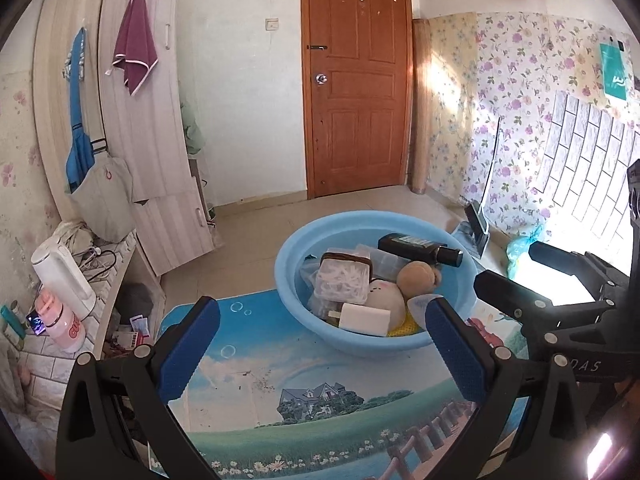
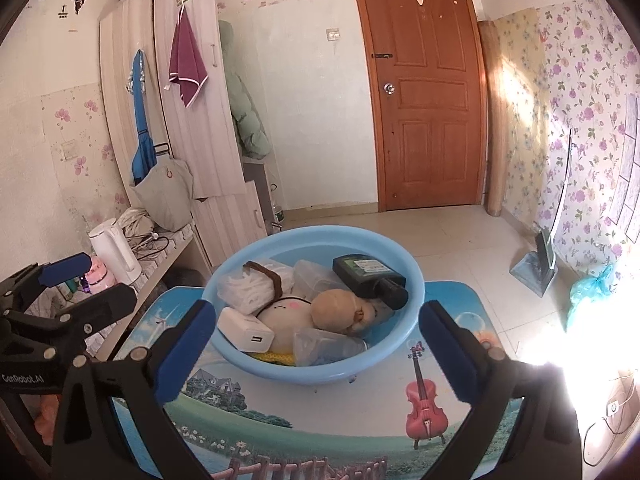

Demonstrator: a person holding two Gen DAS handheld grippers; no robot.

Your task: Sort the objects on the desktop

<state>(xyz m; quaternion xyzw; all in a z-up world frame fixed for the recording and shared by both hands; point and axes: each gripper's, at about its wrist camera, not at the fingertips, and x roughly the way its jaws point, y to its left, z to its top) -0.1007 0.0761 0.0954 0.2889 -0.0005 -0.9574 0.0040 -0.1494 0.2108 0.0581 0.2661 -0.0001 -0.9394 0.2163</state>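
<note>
A light blue basin (image 1: 304, 308) (image 2: 240, 352) stands on a picture-printed table top (image 1: 248, 384) (image 2: 328, 412). It holds a dark bottle (image 1: 416, 247) (image 2: 368, 274), a clear box of white bits with a brown band (image 1: 344, 280) (image 2: 250, 284), a white charger block (image 1: 365, 319) (image 2: 246, 334), a tan plush toy (image 1: 416, 278) (image 2: 336, 306), a white round plush (image 1: 384, 298) and clear plastic pieces (image 2: 324, 346). My left gripper (image 1: 320, 344) is open and empty, just short of the basin. My right gripper (image 2: 316, 344) is open and empty, its fingers either side of the basin's near rim.
A low shelf at the left carries a white kettle (image 1: 60, 276) (image 2: 116, 256) and a pink cup (image 1: 60, 322). A wardrobe (image 1: 132, 120) and a wooden door (image 1: 356, 80) stand behind. A blue bag (image 2: 588, 292) lies on the tiled floor at the right.
</note>
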